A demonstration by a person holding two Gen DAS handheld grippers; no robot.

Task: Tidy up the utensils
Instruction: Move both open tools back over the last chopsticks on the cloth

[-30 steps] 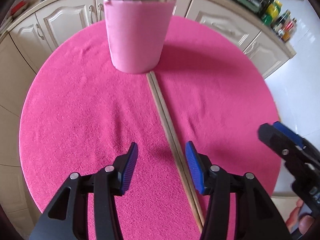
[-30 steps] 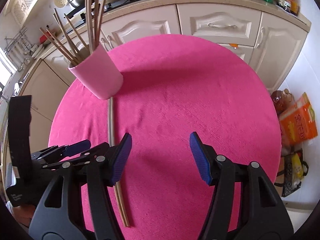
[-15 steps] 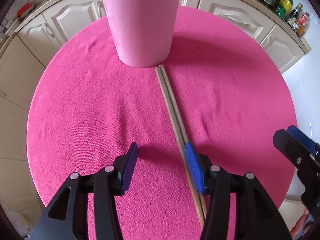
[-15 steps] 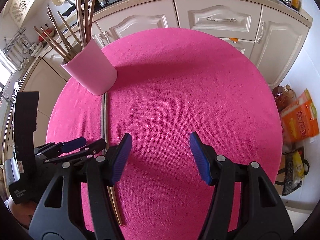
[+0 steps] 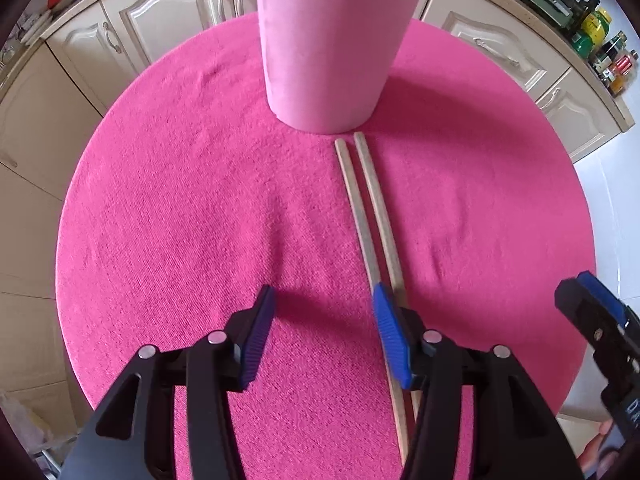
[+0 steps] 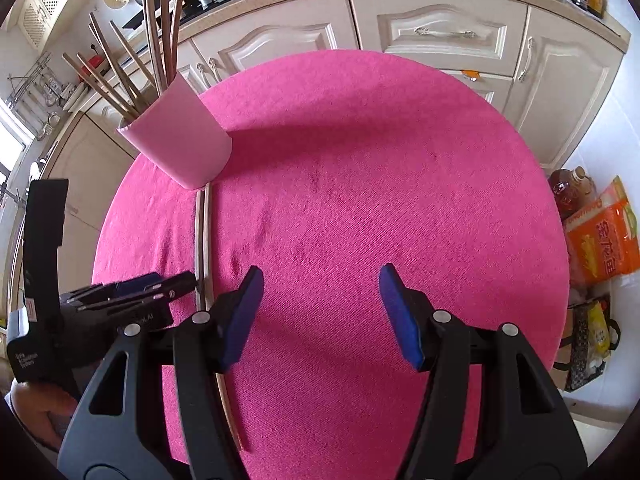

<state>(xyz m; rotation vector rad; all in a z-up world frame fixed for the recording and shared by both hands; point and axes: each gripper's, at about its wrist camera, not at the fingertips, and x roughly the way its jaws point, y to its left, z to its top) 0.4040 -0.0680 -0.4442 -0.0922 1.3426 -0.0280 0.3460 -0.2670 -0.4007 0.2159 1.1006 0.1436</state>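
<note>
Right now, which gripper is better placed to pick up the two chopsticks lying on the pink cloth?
Left. The left gripper hangs open right at the chopsticks, its right pad beside them. The right gripper is open over bare cloth, off to the side. Both chopsticks point at the pink cup.

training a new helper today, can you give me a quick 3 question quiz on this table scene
1. True or false: the two chopsticks on the pink cloth lie side by side, their far ends near the foot of the pink cup.
2. Multiple choice: what is between the pads of the right gripper? A) a chopstick B) the cup C) nothing
3. Fill in: the left gripper is ____, and the chopsticks lie under its right finger, not in the gap.

Key: 1 true; 2 C; 3 open
</note>
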